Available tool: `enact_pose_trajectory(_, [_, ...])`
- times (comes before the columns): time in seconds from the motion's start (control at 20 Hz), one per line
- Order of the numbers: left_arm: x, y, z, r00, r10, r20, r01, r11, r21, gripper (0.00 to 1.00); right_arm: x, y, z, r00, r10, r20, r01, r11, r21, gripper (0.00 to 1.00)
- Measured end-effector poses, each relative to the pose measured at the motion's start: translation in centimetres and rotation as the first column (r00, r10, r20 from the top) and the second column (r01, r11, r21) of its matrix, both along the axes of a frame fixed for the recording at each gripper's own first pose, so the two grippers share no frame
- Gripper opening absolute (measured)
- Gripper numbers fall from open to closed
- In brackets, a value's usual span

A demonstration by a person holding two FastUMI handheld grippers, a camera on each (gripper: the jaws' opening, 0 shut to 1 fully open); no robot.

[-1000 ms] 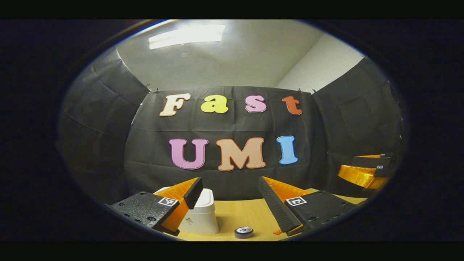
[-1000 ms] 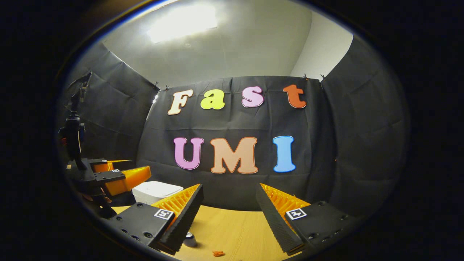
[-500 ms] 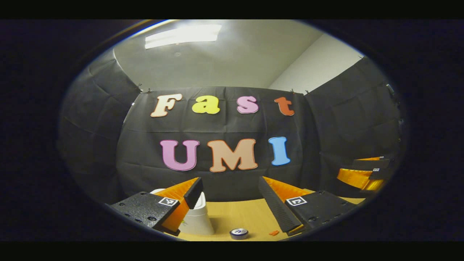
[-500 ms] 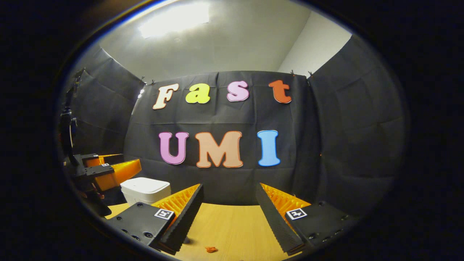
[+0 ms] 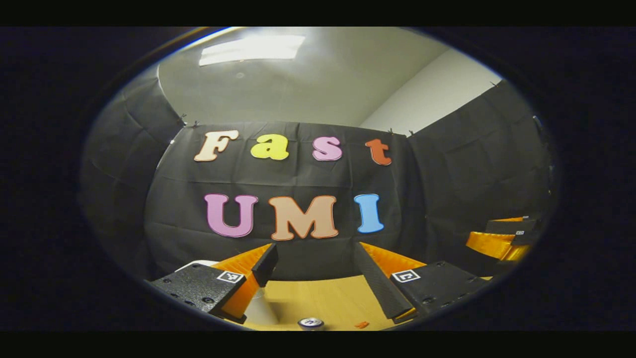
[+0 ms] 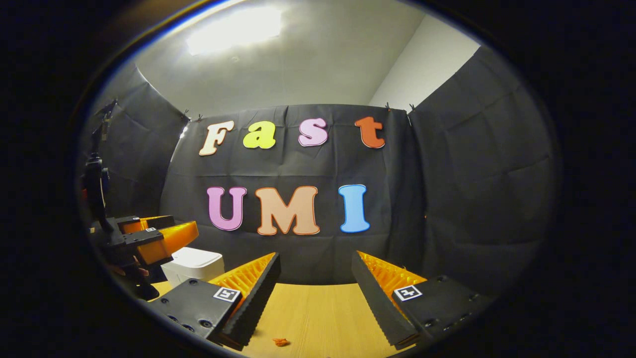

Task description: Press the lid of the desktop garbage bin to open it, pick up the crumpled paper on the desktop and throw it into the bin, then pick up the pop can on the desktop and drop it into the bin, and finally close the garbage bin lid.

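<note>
Tongs on the left (image 5: 318, 266) stand apart, holding nothing, above the pale wooden desk (image 5: 323, 303). Behind their left finger sits the white plastic desktop bin (image 5: 261, 311), largely hidden; in the right gripper view the bin (image 6: 194, 263) shows its flat lid down. A silver-topped pop can (image 5: 311, 323) stands upright on the desk just right of the bin, with a small orange scrap (image 5: 361, 324) lying near it. The right tongs (image 6: 316, 288) are also spread and hold nothing. I cannot tell where the crumpled paper is.
</note>
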State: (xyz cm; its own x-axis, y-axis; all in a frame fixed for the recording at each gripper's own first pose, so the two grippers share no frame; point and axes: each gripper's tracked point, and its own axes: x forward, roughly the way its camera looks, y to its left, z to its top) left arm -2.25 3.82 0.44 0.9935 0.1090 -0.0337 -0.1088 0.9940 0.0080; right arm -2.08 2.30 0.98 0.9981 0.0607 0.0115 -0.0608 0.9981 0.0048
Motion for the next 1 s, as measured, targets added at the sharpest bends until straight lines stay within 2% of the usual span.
enact_pose_trajectory(0.3, [-1.0,5.1,-1.0,0.995,0.099,-0.028,-0.098,0.995,0.019,0.92,0.7,3.2,-1.3,0.996,0.086,-0.026,-0.086,0.996,-0.010,0.96])
enact_pose_trajectory(0.55, [-0.1,11.1,-3.5,0.982,0.178,-0.061,-0.174,0.983,0.064,0.92,0.5,3.7,-2.5,0.996,0.077,-0.047,-0.079,0.997,-0.027,0.96])
enact_pose_trajectory(0.65, [0.3,13.6,-5.2,0.974,0.209,-0.086,-0.203,0.976,0.074,0.76,0.3,3.4,-2.8,0.997,0.054,-0.055,-0.056,0.998,-0.031,0.96])
enact_pose_trajectory(0.7, [0.7,14.7,-6.4,0.970,0.221,-0.105,-0.213,0.974,0.076,0.65,0.3,3.3,-2.9,0.997,0.042,-0.058,-0.044,0.998,-0.033,0.96])
enact_pose_trajectory(0.75, [0.9,15.7,-7.7,0.966,0.224,-0.129,-0.216,0.974,0.070,0.58,0.2,3.2,-3.1,0.997,0.028,-0.065,-0.031,0.999,-0.037,0.96])
enact_pose_trajectory(0.8, [1.3,16.3,-9.1,0.964,0.211,-0.162,-0.205,0.977,0.052,0.44,0.1,3.2,-3.2,0.997,0.016,-0.072,-0.019,0.999,-0.042,0.96])
enact_pose_trajectory(0.85, [1.4,16.9,-10.8,0.959,0.206,-0.193,-0.203,0.978,0.035,0.40,0.2,3.2,-3.5,0.997,0.003,-0.078,-0.007,0.999,-0.047,0.96])
enact_pose_trajectory(0.9, [1.5,17.9,-12.3,0.952,0.209,-0.225,-0.209,0.978,0.024,0.27,0.1,3.3,-3.7,0.996,-0.007,-0.086,0.002,0.999,-0.052,0.96])
enact_pose_trajectory(1.0, [1.3,19.9,-15.5,0.927,0.233,-0.293,-0.239,0.971,0.016,0.18,-0.2,3.9,-4.2,0.995,-0.013,-0.101,0.006,0.998,-0.062,0.96])
